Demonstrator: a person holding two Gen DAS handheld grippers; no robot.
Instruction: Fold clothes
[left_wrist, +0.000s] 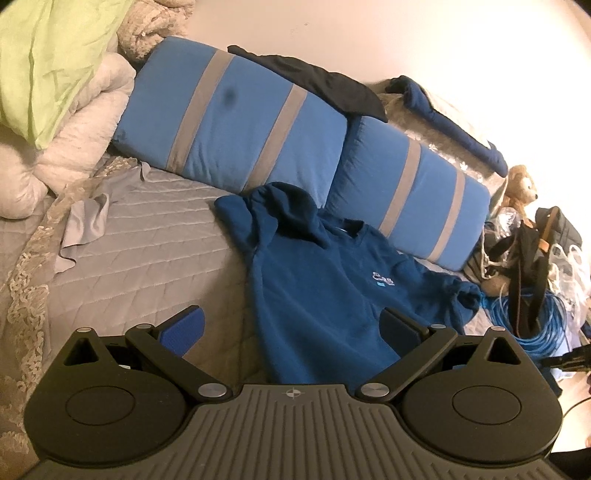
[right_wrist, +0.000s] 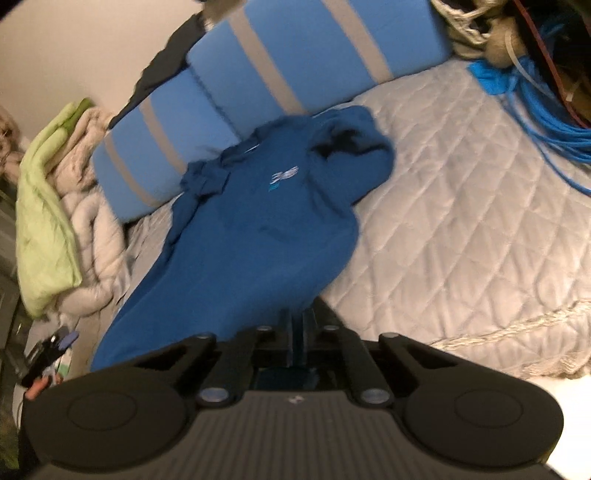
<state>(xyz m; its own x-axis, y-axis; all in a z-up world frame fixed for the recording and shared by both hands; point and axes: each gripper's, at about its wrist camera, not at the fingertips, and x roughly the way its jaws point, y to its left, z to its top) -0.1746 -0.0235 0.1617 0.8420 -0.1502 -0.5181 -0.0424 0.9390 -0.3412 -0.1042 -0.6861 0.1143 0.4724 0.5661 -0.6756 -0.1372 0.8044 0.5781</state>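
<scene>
Right gripper (right_wrist: 300, 343): we hold its jaws closed on the near hem of the blue sweatshirt (right_wrist: 266, 221). Left gripper (left_wrist: 291, 328): jaws wide, empty, above the garment. Sweatshirt: front up on the quilted bed (right_wrist: 461, 221), sleeves bunched, no finished fold visible; folding remains.

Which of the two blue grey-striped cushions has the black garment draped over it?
The one nearer the green blanket: that blue striped cushion carries the black garment on its top edge and shows a dark spot. The other cushion is bare.
</scene>
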